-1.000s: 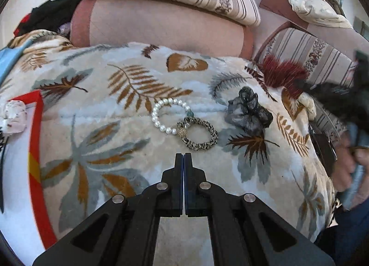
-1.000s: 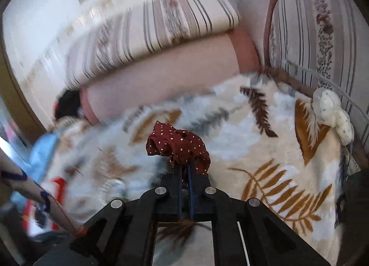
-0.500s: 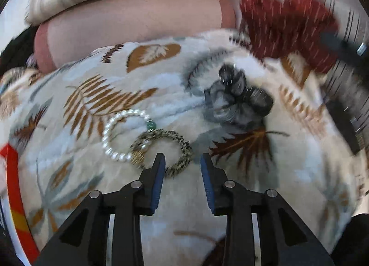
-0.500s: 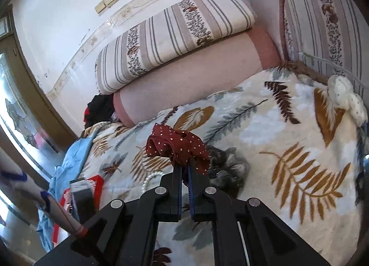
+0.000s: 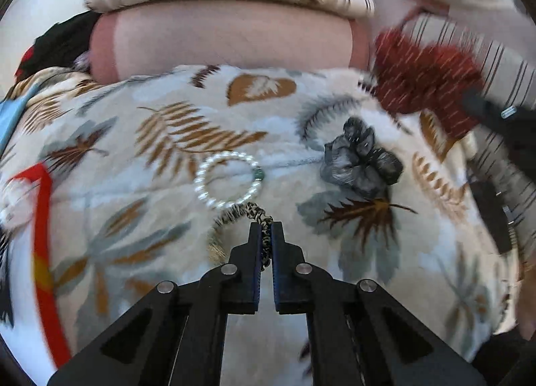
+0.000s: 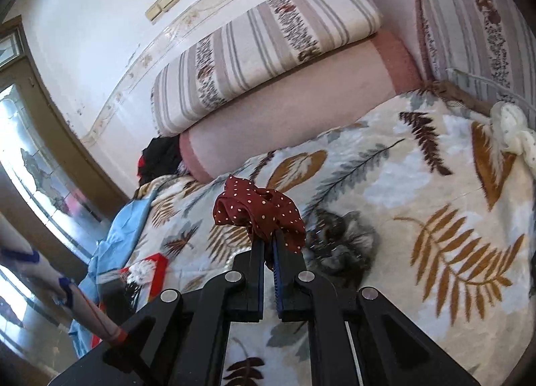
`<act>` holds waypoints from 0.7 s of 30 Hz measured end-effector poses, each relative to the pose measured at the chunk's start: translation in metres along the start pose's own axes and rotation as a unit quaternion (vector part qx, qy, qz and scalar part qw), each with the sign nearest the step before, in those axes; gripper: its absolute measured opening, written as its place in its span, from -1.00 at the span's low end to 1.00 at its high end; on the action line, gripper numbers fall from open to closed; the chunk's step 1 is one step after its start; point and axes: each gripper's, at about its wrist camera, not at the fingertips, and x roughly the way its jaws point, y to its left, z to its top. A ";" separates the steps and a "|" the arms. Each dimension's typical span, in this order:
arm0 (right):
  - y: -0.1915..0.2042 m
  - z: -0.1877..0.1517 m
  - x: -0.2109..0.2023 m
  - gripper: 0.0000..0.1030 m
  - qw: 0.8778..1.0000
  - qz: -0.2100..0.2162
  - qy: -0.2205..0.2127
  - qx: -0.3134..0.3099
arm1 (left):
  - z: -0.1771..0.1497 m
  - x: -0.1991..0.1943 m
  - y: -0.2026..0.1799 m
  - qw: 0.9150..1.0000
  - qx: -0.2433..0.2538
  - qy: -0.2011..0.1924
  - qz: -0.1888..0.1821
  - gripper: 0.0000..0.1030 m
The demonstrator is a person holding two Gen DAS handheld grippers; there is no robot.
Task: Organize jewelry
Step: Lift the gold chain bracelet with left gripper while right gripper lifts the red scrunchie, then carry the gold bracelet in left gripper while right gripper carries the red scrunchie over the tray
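My left gripper (image 5: 266,227) is shut on the leopard-print hair tie (image 5: 254,212), which rests low over the leaf-patterned blanket (image 5: 167,225). A pearl bracelet (image 5: 227,181) lies just beyond it, touching the tie. A grey scrunchie (image 5: 360,160) lies to the right; it also shows in the right wrist view (image 6: 338,238). My right gripper (image 6: 269,235) is shut on a red polka-dot scrunchie (image 6: 259,210) and holds it above the blanket; it appears blurred at the upper right of the left wrist view (image 5: 422,81).
A red-edged white box (image 5: 30,252) sits at the blanket's left edge, also in the right wrist view (image 6: 147,268). A cream scrunchie (image 6: 514,133) lies at the far right. A pink bolster (image 5: 227,41) and striped cushions (image 6: 261,44) line the back.
My left gripper opened, moved onto the leopard-print hair tie and closed on it. My right gripper carried the red scrunchie over toward the left, above the grey scrunchie.
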 end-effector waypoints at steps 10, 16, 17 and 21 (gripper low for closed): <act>0.021 -0.031 0.011 -0.90 0.998 0.027 0.046 0.015 | -0.018 -0.076 0.011 0.997 -0.020 -0.064 0.023 -0.90; 0.038 -0.062 0.007 -0.90 0.997 0.024 0.064 0.018 | -0.027 -0.086 0.027 0.996 -0.028 -0.080 0.024 -0.90; 0.041 -0.065 0.009 -0.90 0.997 0.020 0.067 0.010 | -0.028 -0.085 0.030 0.996 -0.031 -0.082 0.025 -0.90; 0.049 -0.071 0.020 -0.90 0.997 0.009 0.076 -0.013 | -0.029 -0.079 0.038 0.995 -0.036 -0.083 0.030 -0.90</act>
